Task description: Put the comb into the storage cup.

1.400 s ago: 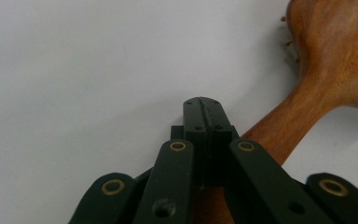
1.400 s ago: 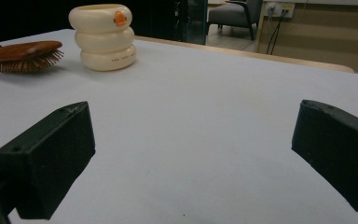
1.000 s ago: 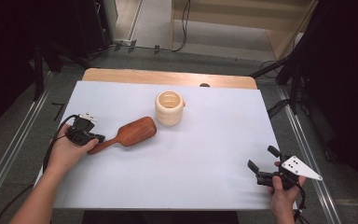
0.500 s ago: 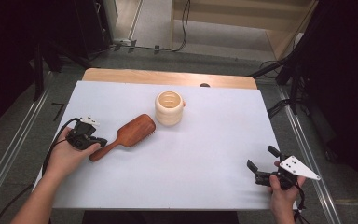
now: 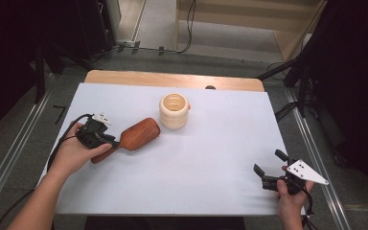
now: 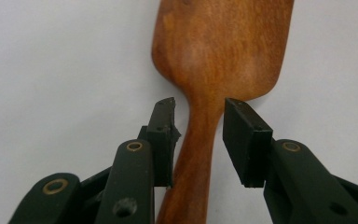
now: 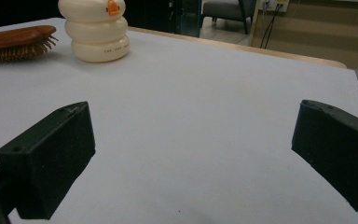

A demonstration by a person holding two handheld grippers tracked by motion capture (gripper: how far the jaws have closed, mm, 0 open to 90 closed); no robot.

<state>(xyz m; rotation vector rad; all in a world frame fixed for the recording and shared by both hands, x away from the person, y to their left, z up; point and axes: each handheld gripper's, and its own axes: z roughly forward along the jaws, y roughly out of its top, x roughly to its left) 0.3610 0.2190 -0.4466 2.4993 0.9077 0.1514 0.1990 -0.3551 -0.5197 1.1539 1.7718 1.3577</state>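
Our left gripper (image 5: 109,142) has just been opening, jaws parted; our right gripper (image 5: 267,166) sits wide open, near right.

The wooden hairbrush (image 6: 216,60) is cut off at the left gripper view's top and bottom edges — its bristles hidden underneath, its handle end out of frame.

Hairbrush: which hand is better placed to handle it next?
Left. The left gripper has its jaws astride the hairbrush handle; they have just been opening, with gaps showing on both sides. The right gripper sits open at the table's far corner.
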